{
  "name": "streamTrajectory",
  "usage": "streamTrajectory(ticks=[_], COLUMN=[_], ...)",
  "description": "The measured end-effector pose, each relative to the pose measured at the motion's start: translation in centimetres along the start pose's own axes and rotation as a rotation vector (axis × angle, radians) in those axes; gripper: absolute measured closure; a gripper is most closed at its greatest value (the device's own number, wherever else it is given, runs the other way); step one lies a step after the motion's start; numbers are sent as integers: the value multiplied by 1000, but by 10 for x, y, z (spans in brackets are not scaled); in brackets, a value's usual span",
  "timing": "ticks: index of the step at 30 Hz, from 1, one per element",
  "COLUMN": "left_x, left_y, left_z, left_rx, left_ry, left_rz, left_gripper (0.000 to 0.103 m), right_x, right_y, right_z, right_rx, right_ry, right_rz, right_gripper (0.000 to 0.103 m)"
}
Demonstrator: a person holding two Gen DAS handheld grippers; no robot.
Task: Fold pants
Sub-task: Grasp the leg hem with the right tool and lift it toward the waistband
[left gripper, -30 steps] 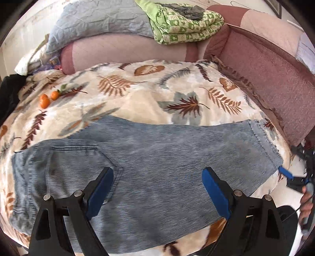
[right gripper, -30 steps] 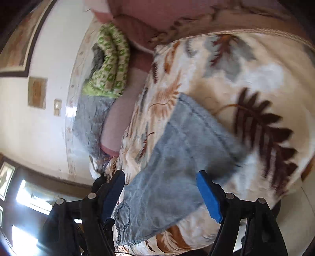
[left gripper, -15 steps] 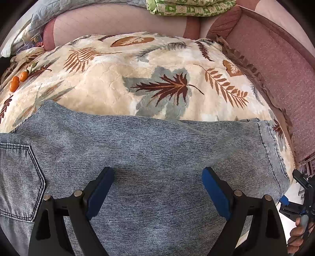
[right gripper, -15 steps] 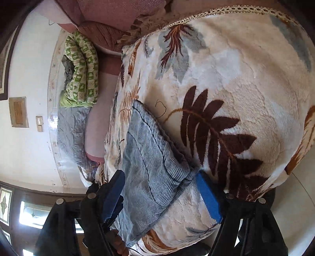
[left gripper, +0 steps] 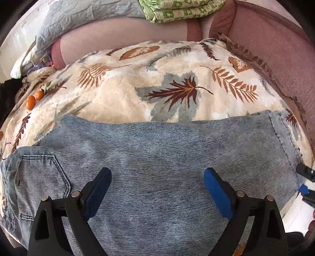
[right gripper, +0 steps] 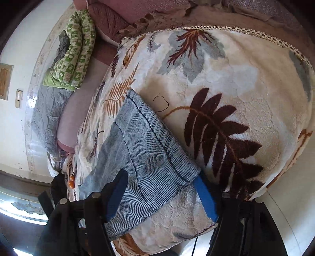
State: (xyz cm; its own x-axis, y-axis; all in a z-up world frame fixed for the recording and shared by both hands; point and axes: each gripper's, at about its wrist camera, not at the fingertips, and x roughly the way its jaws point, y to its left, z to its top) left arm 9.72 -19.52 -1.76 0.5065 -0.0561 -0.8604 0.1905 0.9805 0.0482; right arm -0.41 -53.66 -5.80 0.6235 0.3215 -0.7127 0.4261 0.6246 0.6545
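Note:
Light blue denim pants (left gripper: 153,157) lie flat across a leaf-patterned blanket (left gripper: 167,82), folded lengthwise, back pocket at the left, leg hem at the right. My left gripper (left gripper: 157,187) is open and hovers over the middle of the pants, touching nothing. In the right wrist view the hem end of the pants (right gripper: 149,149) lies between the blue pads of my right gripper (right gripper: 161,195), which is open, its jaws straddling the hem corner. The right gripper also shows at the right edge of the left wrist view (left gripper: 306,181).
The blanket covers a pink sofa (left gripper: 275,49). A green patterned quilt (left gripper: 177,9) and a grey quilt (left gripper: 84,15) are on the backrest. Two small oranges (left gripper: 34,99) lie on the blanket at the far left. A loose dark thread (right gripper: 161,102) lies near the hem.
My left gripper dipped close over the pants, then pulled back a little. My right gripper moved in to the hem corner until its open jaws straddle it.

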Motion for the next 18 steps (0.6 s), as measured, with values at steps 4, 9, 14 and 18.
streamTrajectory(ticks=[4, 9, 14, 18], left_x=[26, 28, 28, -1], left_y=[-2, -1, 8, 50], left_z=[-10, -6, -4, -6], left_rx=[41, 34, 19, -128], left_ry=[34, 64, 62, 9], left_rz=[56, 47, -18, -158], left_gripper=[0, 0, 1, 3], right_x=[0, -5, -26, -35], right_y=[2, 16, 88, 178], right_z=[0, 3, -6, -44], right_rx=[-25, -68, -232, -471], right_ry=[2, 6, -69, -104], right_rz=[-68, -122, -128, -98], right_gripper=[53, 77, 83, 84])
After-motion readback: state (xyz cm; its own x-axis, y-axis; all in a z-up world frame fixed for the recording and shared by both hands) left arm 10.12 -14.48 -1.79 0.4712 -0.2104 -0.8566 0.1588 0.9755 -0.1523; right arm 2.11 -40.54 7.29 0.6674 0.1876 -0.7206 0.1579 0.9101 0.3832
